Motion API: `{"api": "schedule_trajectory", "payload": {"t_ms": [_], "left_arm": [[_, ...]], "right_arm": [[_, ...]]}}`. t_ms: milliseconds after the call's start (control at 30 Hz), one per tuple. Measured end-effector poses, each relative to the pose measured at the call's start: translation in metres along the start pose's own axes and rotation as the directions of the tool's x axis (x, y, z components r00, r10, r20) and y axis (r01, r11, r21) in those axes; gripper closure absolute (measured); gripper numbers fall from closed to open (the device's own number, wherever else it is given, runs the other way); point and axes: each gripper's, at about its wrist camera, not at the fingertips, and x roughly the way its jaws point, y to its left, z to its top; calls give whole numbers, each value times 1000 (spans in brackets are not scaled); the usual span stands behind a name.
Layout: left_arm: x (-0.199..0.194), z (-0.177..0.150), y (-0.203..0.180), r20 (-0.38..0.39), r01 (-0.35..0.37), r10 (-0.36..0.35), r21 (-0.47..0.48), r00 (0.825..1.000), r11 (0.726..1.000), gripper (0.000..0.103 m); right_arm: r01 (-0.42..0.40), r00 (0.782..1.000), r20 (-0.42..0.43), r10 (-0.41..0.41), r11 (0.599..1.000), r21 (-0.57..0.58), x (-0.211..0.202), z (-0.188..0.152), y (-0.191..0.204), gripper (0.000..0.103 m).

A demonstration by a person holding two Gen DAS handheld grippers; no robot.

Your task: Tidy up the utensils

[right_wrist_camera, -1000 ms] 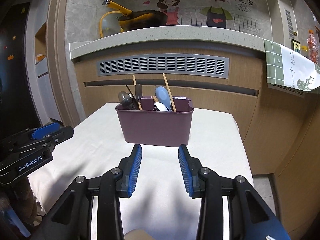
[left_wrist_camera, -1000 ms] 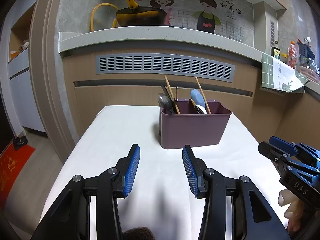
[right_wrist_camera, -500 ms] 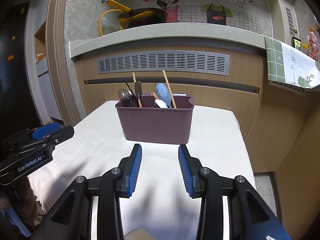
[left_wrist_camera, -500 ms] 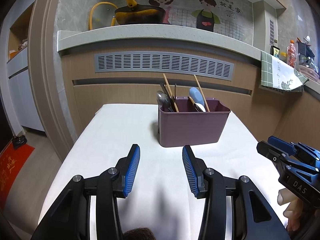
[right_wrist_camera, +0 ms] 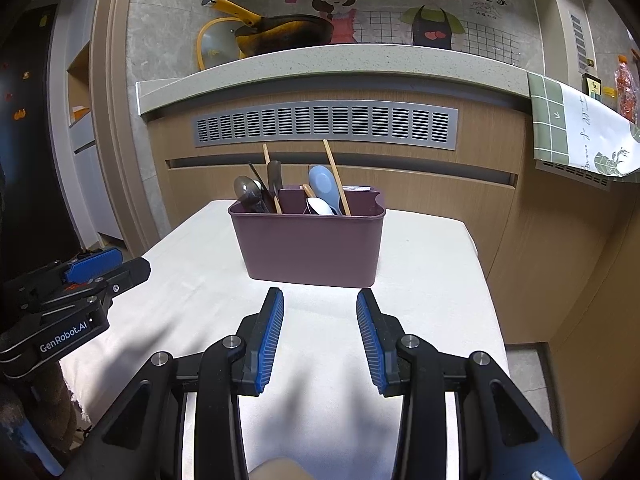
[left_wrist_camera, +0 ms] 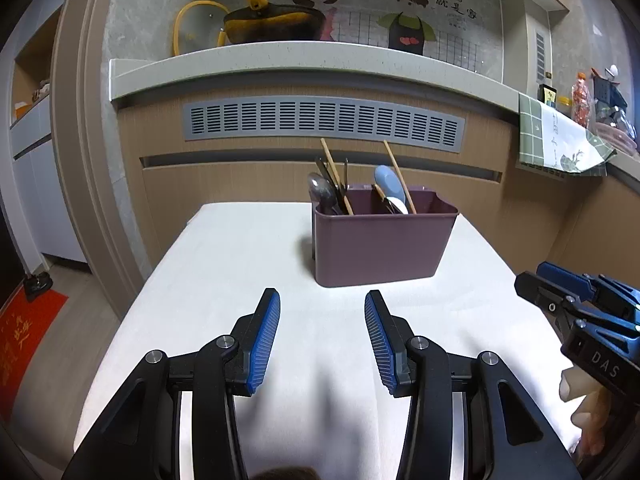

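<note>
Both claws, the left gripper [left_wrist_camera: 322,336] and right gripper [right_wrist_camera: 320,334], hover wide open and hold nothing. At 12 o'clock the purple caddy [right_wrist_camera: 310,246] on the white table [right_wrist_camera: 432,280] holds all utensils [right_wrist_camera: 288,192]. Sorting looks finished; probably only withdrawing is left.

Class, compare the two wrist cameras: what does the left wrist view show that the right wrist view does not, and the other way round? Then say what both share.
Only the left wrist view shows the red mat on the floor and the right gripper from the side. Only the right wrist view shows the dark door with stickers and the left gripper from the side. Both share the purple utensil holder on the white table, the yellow-handled pan and open grippers.
</note>
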Motion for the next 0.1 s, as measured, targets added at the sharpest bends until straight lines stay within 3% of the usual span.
{"api": "schedule_trajectory", "payload": {"t_ms": [100], "left_arm": [[2,-1,3,0,-5,5,-12,1000,1000,58]], "right_arm": [[0,1000,-4,0,1000,5,1,0,-1,67]]}}
